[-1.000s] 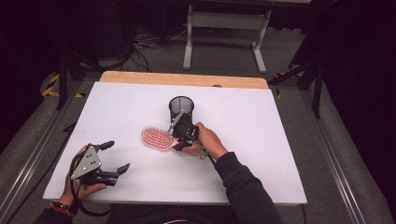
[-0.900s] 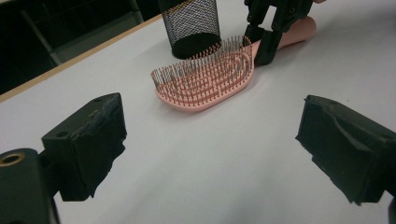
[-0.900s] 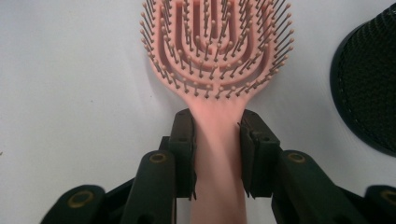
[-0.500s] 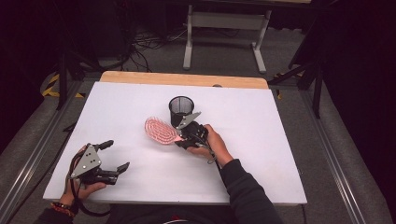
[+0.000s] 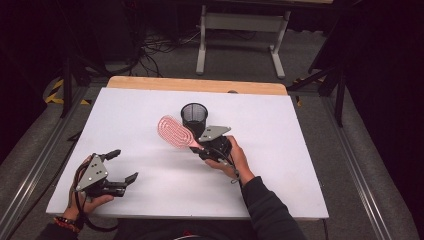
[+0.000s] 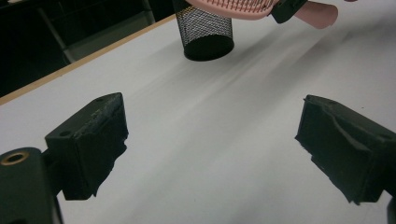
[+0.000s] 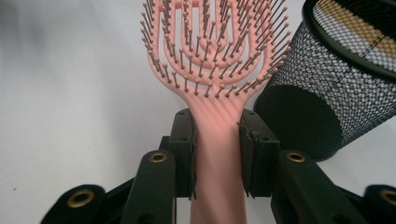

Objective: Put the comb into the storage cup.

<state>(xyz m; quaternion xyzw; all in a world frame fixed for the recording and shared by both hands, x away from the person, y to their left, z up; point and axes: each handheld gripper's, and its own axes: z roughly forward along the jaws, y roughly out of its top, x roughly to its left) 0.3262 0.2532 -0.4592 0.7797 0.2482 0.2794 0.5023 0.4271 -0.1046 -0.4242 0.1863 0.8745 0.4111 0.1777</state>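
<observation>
A pink hairbrush (image 5: 173,132) is lifted off the white table (image 5: 125,115), its head pointing up and left. My right gripper (image 5: 200,148) is shut on the hairbrush's handle (image 7: 218,154), both black pads pressing its sides. A black mesh cup (image 5: 194,114) stands upright just behind the brush; the cup (image 7: 336,79) is close on the brush's right in the right gripper view. My left gripper (image 5: 125,167) rests at the table's near left, open, with bare table between its pads (image 6: 93,140). From the left gripper view the cup (image 6: 205,30) and brush (image 6: 243,7) lie far ahead.
A wooden strip (image 5: 195,85) borders the table's far edge. Beyond it stand a white stand (image 5: 240,30) and cables on the floor. Metal rails (image 5: 360,170) run along both sides of the table.
The right gripper has lifted the hairbrush and carried it right and toward the cup, tilting its head upward. The left gripper has stayed where it was.
</observation>
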